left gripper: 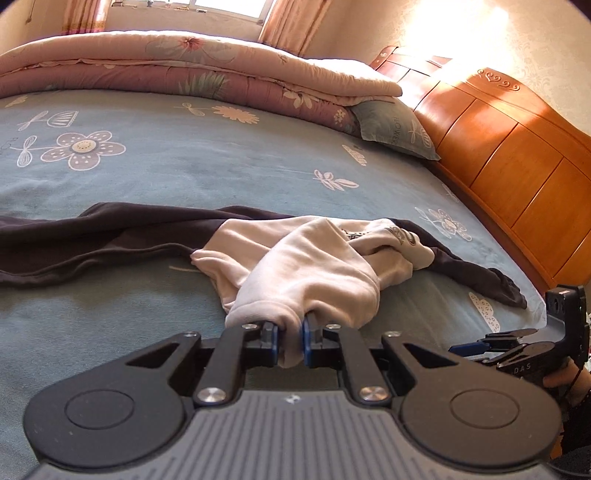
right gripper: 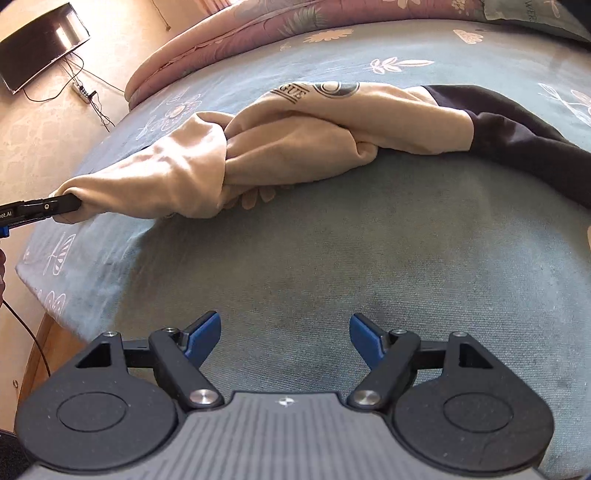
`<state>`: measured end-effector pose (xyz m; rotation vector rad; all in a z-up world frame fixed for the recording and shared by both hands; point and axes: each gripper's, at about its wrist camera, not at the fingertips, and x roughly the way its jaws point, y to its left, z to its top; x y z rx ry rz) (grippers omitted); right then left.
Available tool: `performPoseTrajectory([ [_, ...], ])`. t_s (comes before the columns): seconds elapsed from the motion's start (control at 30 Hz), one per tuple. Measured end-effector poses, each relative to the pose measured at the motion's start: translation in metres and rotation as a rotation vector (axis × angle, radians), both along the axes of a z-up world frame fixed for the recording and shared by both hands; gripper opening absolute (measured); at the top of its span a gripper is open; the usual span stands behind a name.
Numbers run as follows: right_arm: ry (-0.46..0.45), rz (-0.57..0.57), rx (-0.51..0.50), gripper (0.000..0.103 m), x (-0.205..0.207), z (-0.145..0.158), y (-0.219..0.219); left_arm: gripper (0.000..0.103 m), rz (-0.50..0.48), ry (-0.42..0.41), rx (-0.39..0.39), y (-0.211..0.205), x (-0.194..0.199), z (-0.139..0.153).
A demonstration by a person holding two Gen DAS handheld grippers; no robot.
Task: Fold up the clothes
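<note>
A cream garment [left gripper: 306, 266] printed with a black emblem is lying twisted with a dark purple-black garment [left gripper: 92, 240] on a blue bed sheet [left gripper: 207, 162] showing white and mauve flowers; black grippers are showing blue pads [right gripper: 201, 338], beside an orange wooden headboard [left gripper: 509, 155].

Daylight enters through the window [left gripper: 221, 7] (overexposed to white). Right of the window, glare washes out the wall [left gripper: 461, 33] and the wooden headboard [left gripper: 498, 147]. The bed sheet [left gripper: 184, 166] below is evenly lit with soft shadows. Fisheye distortion bends all edges; corners vignette dark.
</note>
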<state>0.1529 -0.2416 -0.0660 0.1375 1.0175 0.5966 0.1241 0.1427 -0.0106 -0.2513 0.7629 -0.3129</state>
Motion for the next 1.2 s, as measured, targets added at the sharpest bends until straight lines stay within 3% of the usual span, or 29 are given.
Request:
performPoseTrajectory([
  [0.57,-0.194,0.154,-0.007,0.08,0.144,0.013,0.033,0.01,0.051,0.093,0.053,0.012,0.057,-0.032],
  [0.87,-0.117,0.098,0.044,0.08,0.262,-0.003,0.053,0.012,0.092,0.148,0.068,0.016,0.112,-0.059],
  [1.0,-0.114,0.096,0.063,0.08,0.259,-0.001,0.048,0.013,0.103,0.153,0.051,0.019,0.122,-0.067],
  [1.2,-0.166,0.093,0.119,0.081,0.198,0.022,0.0,0.015,0.101,0.149,0.051,0.02,0.117,-0.068],
])
